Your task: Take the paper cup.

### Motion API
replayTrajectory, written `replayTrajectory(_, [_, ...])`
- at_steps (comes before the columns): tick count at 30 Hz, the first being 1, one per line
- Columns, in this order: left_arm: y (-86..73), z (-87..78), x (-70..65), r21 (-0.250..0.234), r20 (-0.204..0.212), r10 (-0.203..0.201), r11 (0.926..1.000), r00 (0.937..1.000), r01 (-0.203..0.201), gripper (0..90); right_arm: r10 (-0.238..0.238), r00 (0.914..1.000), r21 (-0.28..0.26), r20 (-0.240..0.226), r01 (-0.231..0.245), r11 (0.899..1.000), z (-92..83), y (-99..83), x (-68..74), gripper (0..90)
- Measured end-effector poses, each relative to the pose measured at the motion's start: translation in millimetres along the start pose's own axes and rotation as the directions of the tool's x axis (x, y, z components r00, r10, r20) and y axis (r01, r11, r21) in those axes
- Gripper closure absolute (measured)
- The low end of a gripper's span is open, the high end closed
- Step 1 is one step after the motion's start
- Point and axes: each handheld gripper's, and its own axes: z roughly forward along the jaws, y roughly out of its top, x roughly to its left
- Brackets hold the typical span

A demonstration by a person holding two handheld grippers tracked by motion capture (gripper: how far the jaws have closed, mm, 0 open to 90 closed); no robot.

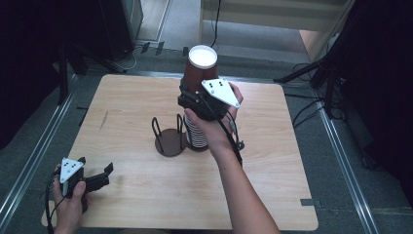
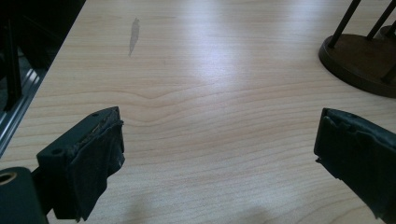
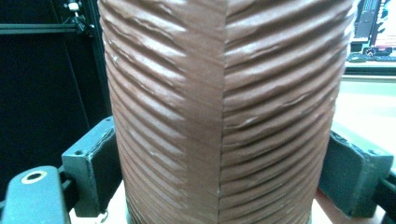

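The right gripper (image 1: pixel 195 100) is squeezing the ribbed brown paper cup (image 3: pixel 224 112) between its pads, best lifted straight off the stack (image 1: pixel 196 134), while the left gripper (image 1: pixel 100 178) is gaping wide, empty.

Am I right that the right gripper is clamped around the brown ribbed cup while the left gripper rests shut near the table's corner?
Not quite: the left gripper is open, as the left gripper view shows. The right gripper does clamp the brown ribbed cup.

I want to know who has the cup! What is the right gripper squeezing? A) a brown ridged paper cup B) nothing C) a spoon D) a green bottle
A: the right gripper has its jaws on both sides of the brown ridged cup, above the stack of cups.
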Motion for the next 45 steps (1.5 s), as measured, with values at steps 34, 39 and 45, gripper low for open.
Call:
replayTrajectory(34, [-0.2, -0.8, 1.9, -0.025, 0.041, -0.015, 0.9996, 0.9991, 0.016, 2.4, 0.021, 0.9996, -0.112, 0.017, -0.019, 0.994, -28.8, 44.1, -24.7, 12.3])
replayTrajectory(39, [-0.3, -1.0, 2.2, -0.027, 0.043, -0.019, 0.9994, 0.9989, 0.02, 2.4, 0.033, 0.9989, -0.113, 0.035, -0.028, 0.993, -33.8, 39.7, -34.4, 12.3])
replayTrajectory(45, [-0.3, -0.9, 2.2, -0.026, 0.044, -0.017, 0.9995, 0.9989, 0.019, 2.4, 0.031, 0.9976, -0.11, 0.061, -0.025, 0.994, -41.9, 31.9, -48.3, 12.2])
